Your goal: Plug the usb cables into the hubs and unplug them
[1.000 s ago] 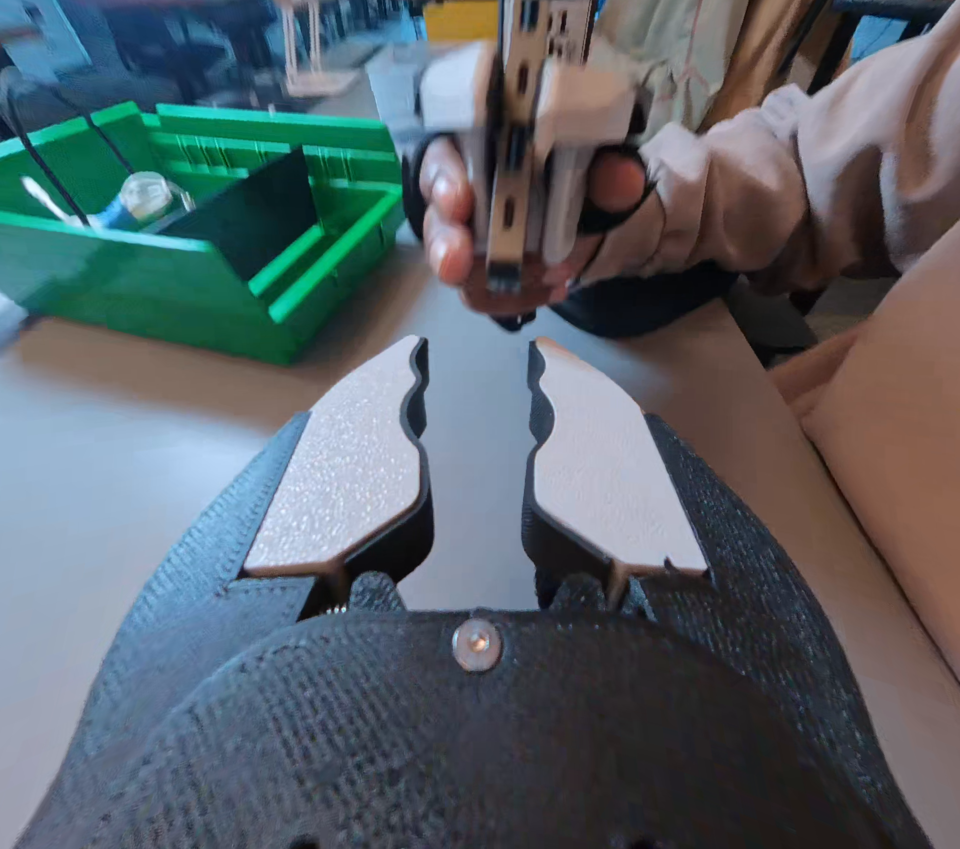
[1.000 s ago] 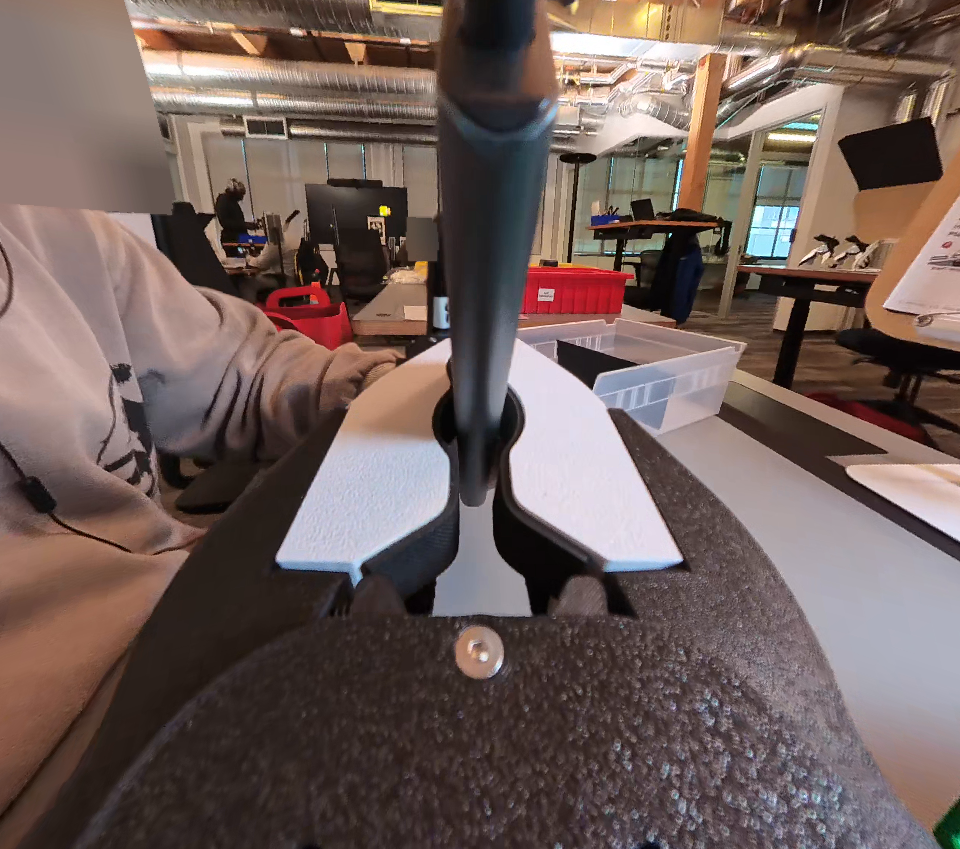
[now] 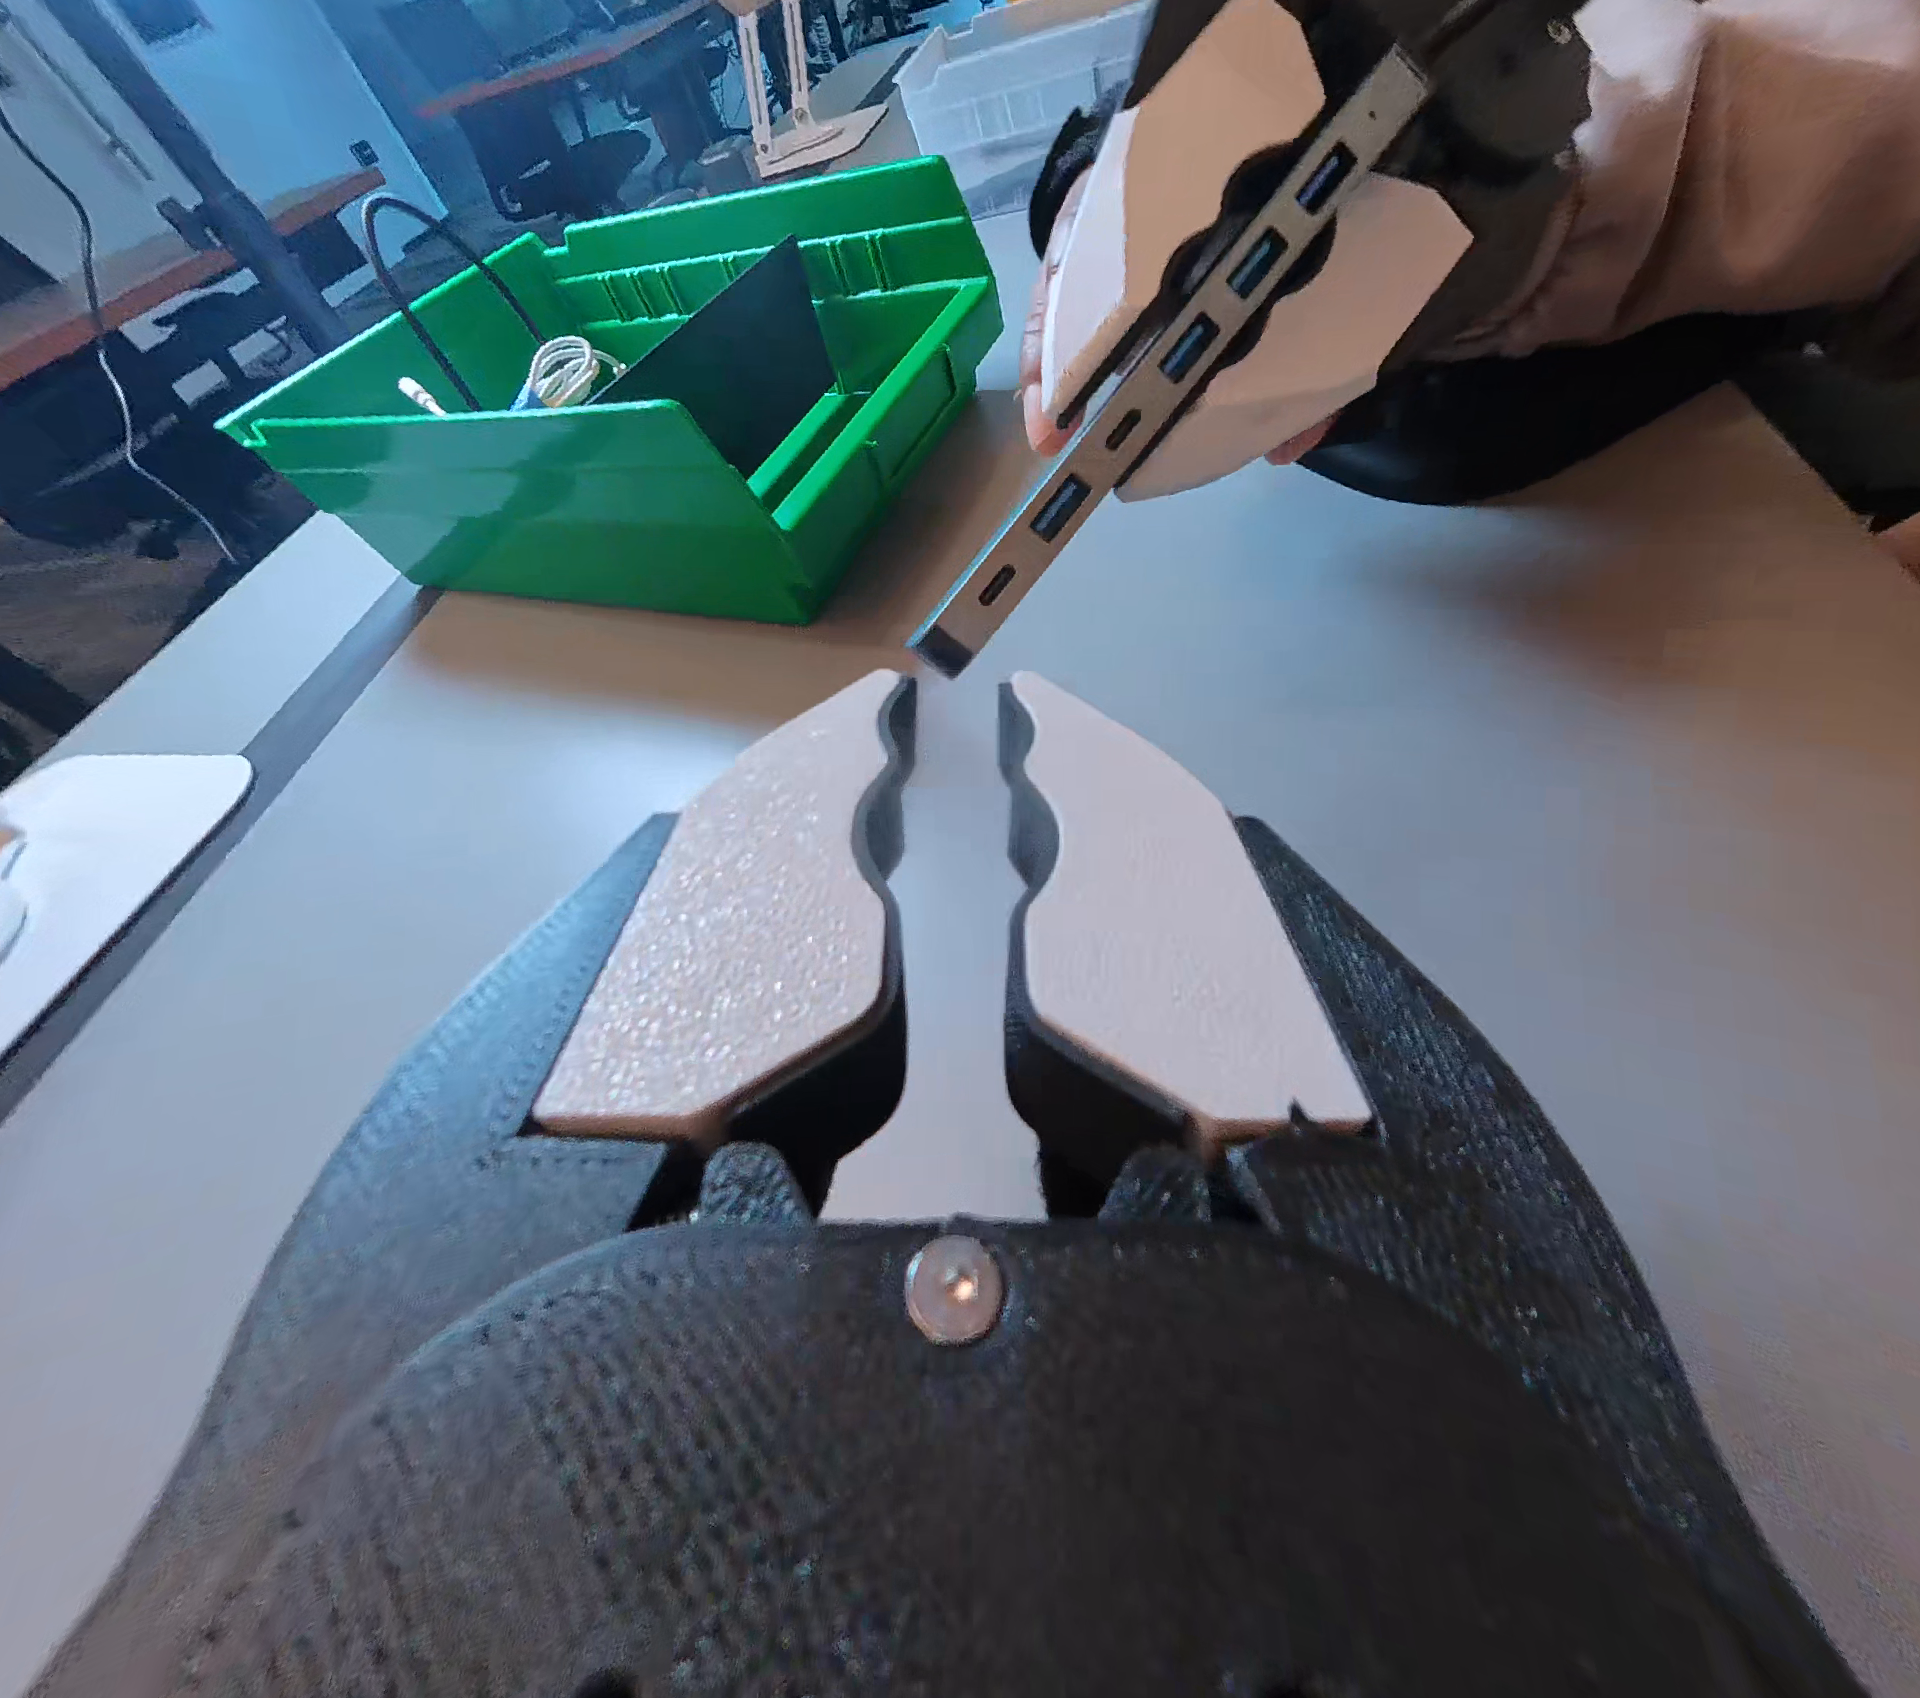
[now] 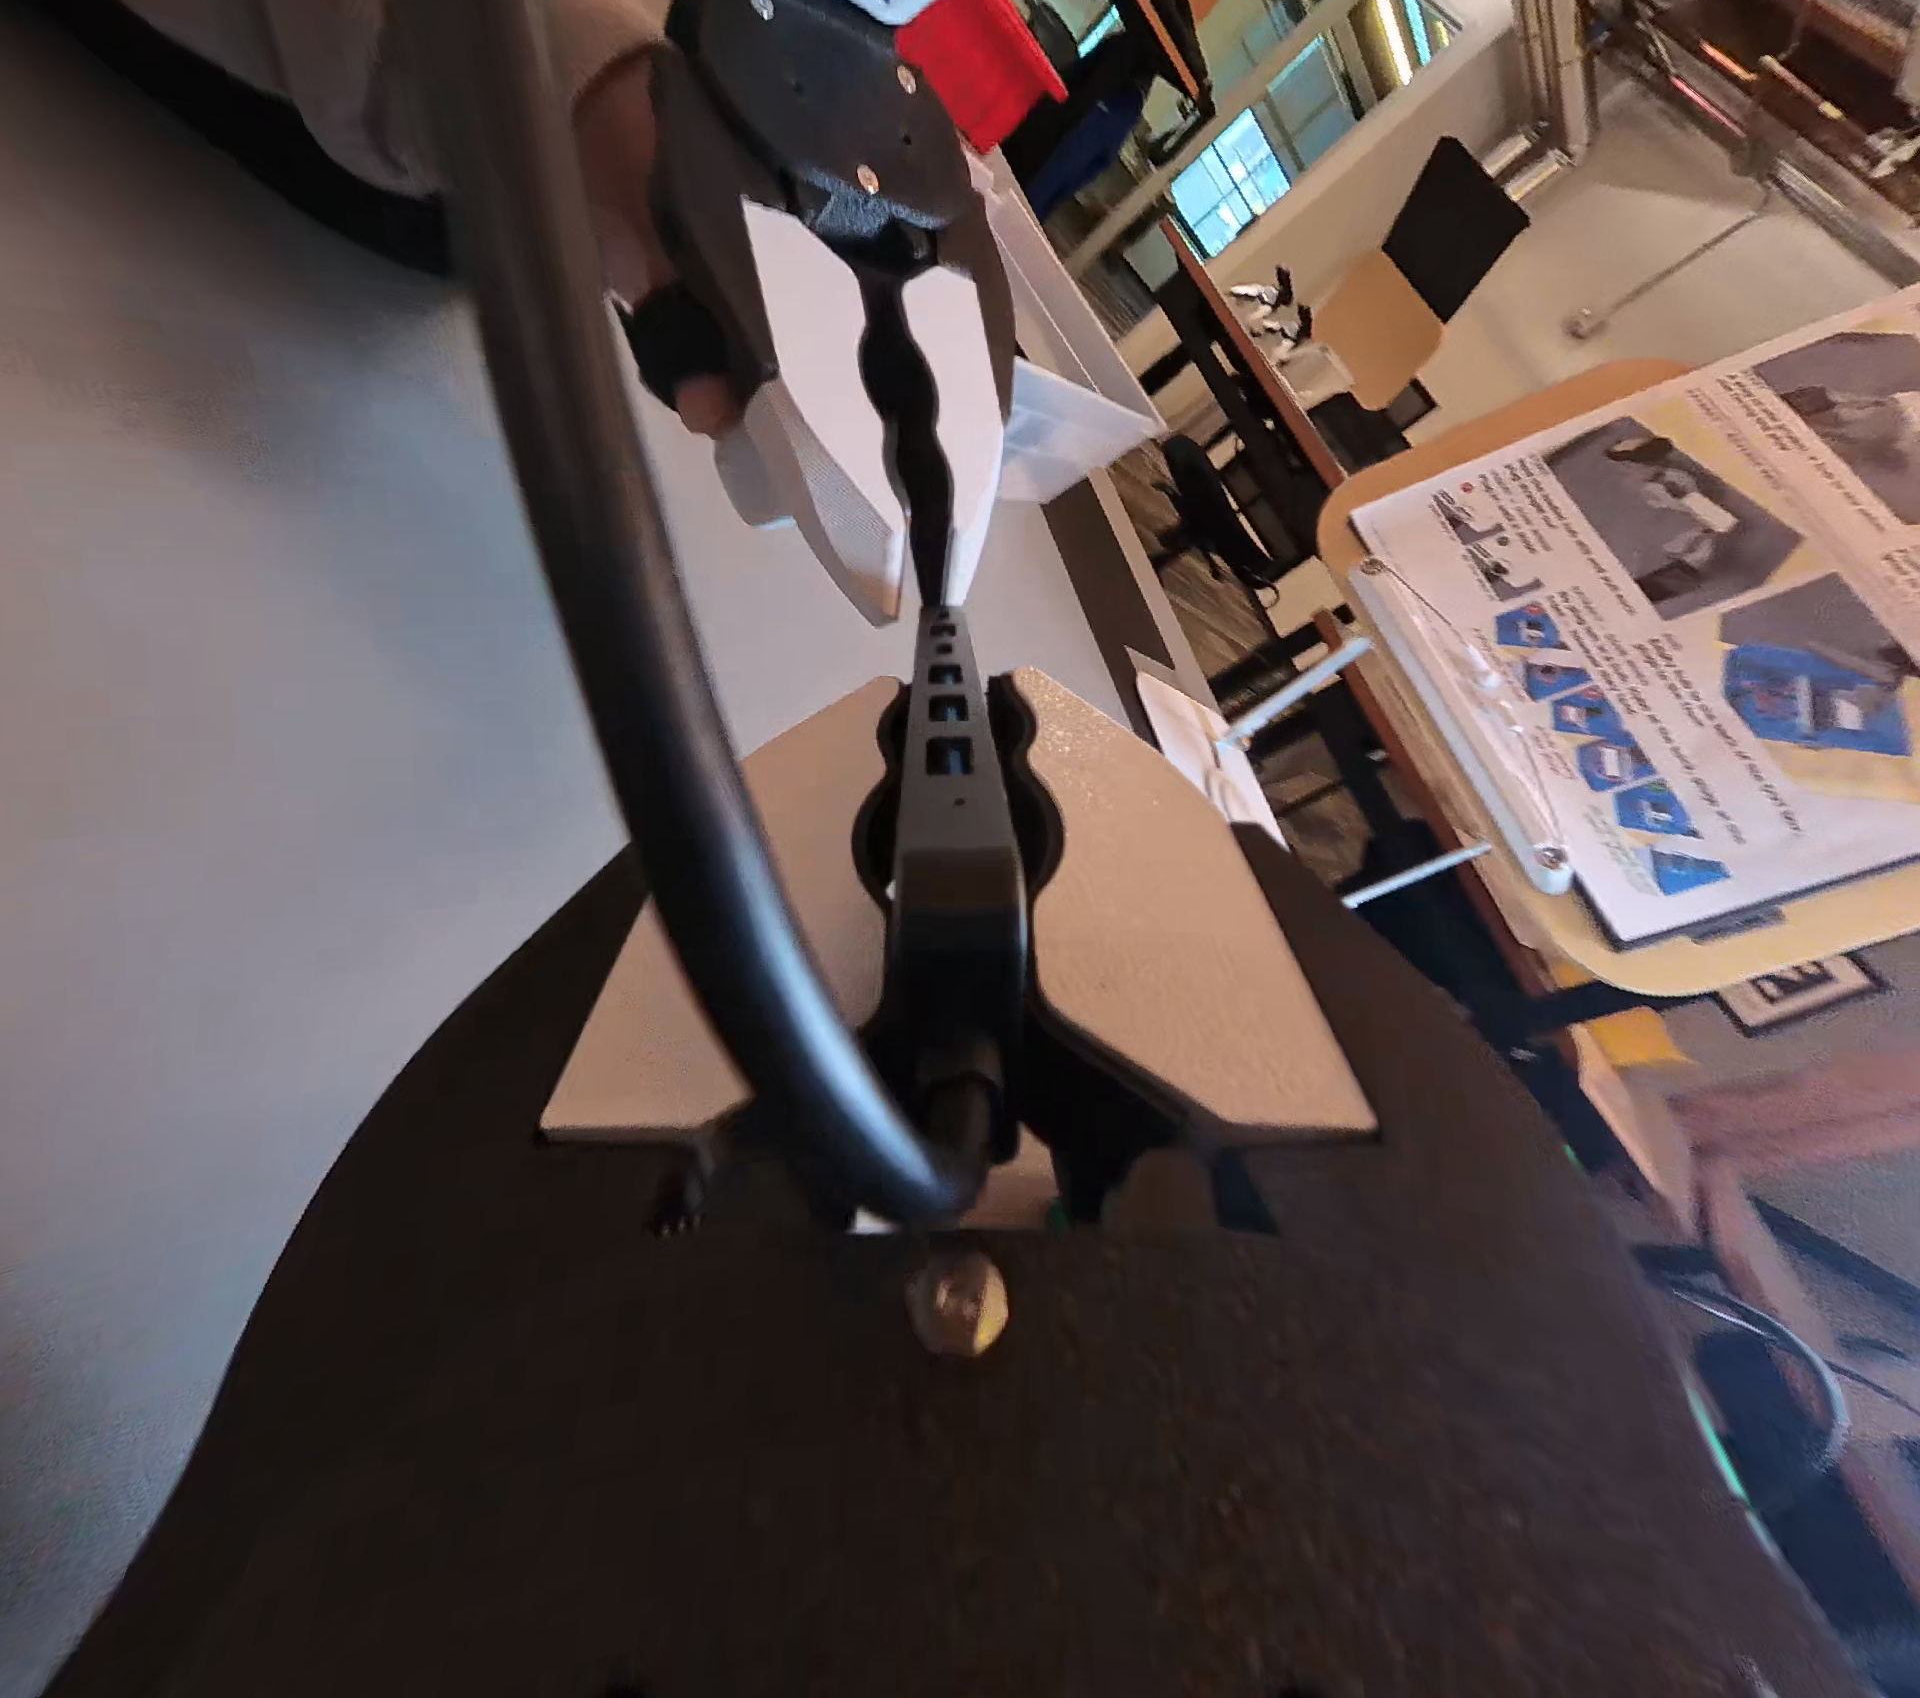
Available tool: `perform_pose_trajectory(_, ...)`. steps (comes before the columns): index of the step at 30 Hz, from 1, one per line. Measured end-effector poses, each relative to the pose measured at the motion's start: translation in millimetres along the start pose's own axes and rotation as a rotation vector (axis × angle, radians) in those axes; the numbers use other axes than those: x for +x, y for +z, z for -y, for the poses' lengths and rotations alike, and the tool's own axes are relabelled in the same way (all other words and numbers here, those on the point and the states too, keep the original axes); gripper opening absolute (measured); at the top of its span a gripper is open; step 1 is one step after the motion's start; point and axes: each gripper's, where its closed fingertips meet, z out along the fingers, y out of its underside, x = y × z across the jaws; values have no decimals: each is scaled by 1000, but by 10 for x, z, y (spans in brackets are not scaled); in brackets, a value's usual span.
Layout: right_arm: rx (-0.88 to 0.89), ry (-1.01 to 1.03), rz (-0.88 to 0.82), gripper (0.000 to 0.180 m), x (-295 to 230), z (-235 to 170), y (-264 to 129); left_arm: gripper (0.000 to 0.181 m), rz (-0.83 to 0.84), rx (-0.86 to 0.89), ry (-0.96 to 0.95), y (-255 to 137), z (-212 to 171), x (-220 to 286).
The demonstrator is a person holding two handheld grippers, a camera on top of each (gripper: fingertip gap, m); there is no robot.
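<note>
A slim grey USB hub (image 3: 1174, 391) with blue ports is clamped between the white fingers of my right gripper (image 3: 1257, 266). It slants down toward my left gripper (image 3: 956, 692). The hub's free end hangs just beyond the left fingertips, above the table. My left gripper is open by a narrow gap and holds nothing. In the right wrist view my right gripper (image 4: 951, 692) is shut on the hub (image 4: 951, 765). The hub's black cable (image 4: 623, 526) loops up to the left. The left gripper (image 4: 920, 599) points at the hub's tip. Coiled USB cables (image 3: 561, 381) lie in the green bin (image 3: 623, 495).
The green bin stands on the grey table (image 3: 1455, 765) at the far left, with a black divider inside. A clear plastic bin (image 3: 987, 79) sits behind it. A white pad (image 3: 114, 848) lies at the left edge. An instruction sheet on a stand (image 4: 1662, 661) is at the right. One gripper's finger ends stand about 5 centimeters off the other's.
The right gripper has tilted the hub from upright to a slant and brought its end down to the left fingertips. The left jaws have narrowed.
</note>
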Motion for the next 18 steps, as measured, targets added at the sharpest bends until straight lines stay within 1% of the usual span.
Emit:
perform_pose_trajectory(1,-16,-18,-10,15,10,-24,1,18,4,0,-16,4,-11,-18)
perform_pose_trajectory(3,-44,-40,-41,15,63,-72,-10,19,36,-15,-11,-12,-29,-80)
perform_pose_trajectory(6,-76,-49,-90,16,189,-156,-60,20,132,-25,12,-155,21,-286)
perform_pose_trajectory(8,-91,-29,-121,16,288,-217,-114,20,205,14,-7,-363,116,-485)
perform_pose_trajectory(11,-96,24,-160,15,435,-291,-202,19,416,16,-31,-869,107,-966)
perform_pose_trajectory(13,-87,69,-181,15,528,-322,-251,19,589,-67,-28,-1311,-39,-1329)
perform_pose_trajectory(14,-83,93,-192,15,573,-340,-270,19,649,-130,-39,-1521,-137,-1476)
perform_pose_trajectory(16,-80,133,-202,15,640,-391,-294,18,701,-317,-104,-1879,-396,-1676)
perform_pose_trajectory(18,-84,171,-211,15,692,-460,-313,19,690,-538,-135,-2160,-645,-1774)
